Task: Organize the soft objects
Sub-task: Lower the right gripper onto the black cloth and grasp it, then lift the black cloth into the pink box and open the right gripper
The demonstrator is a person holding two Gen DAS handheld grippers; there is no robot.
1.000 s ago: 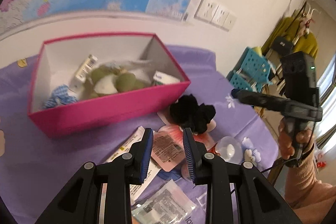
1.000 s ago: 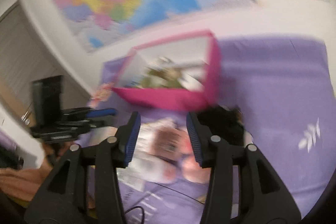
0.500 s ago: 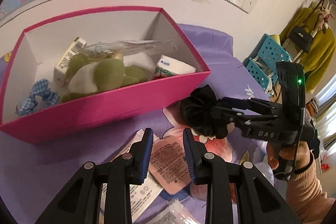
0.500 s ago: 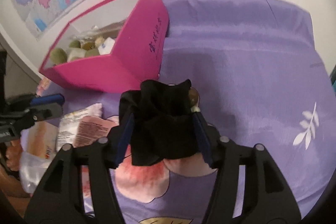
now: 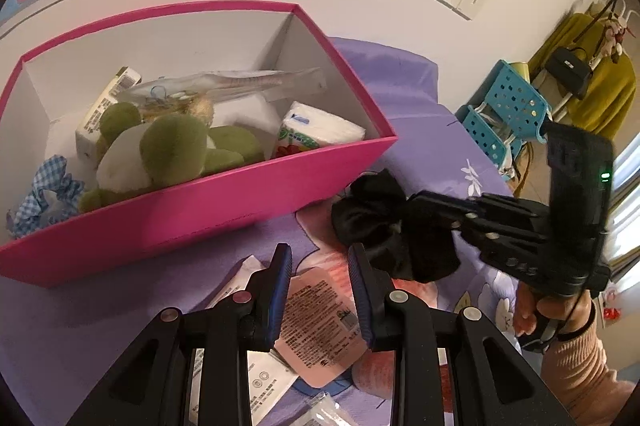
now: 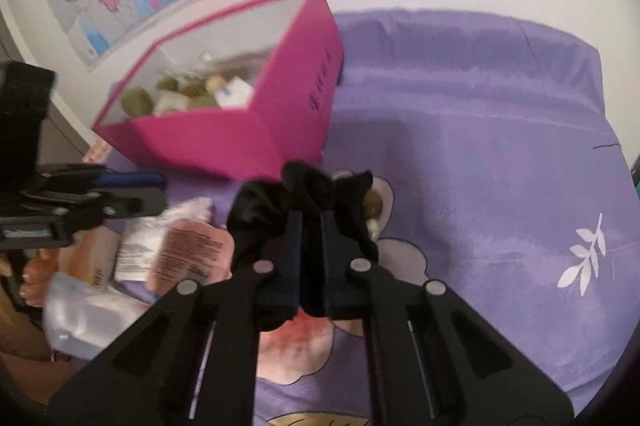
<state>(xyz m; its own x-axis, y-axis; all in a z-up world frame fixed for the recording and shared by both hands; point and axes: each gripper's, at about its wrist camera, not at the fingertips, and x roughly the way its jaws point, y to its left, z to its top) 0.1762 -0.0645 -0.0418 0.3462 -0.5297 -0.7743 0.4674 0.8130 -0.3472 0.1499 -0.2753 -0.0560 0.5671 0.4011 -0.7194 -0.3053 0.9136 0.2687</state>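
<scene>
A black scrunchie lies on the purple cloth just in front of the pink box. My right gripper is closing, and its pads are pinching the black scrunchie, which bulges out on both sides. In the left wrist view the right gripper reaches in from the right. My left gripper hovers over a pink packet, its jaws a narrow gap apart with nothing between them. Inside the box are a green plush, a blue checked scrunchie and a tissue pack.
Flat packets and a clear pouch lie scattered on the cloth left of the scrunchie. The purple cloth spreads to the right. Behind the pink box is a wall with a map. Blue crates stand beyond the table edge.
My right gripper came down over the black scrunchie and its wide jaws closed on it. My left gripper drew nearer the box, its jaws unchanged.
</scene>
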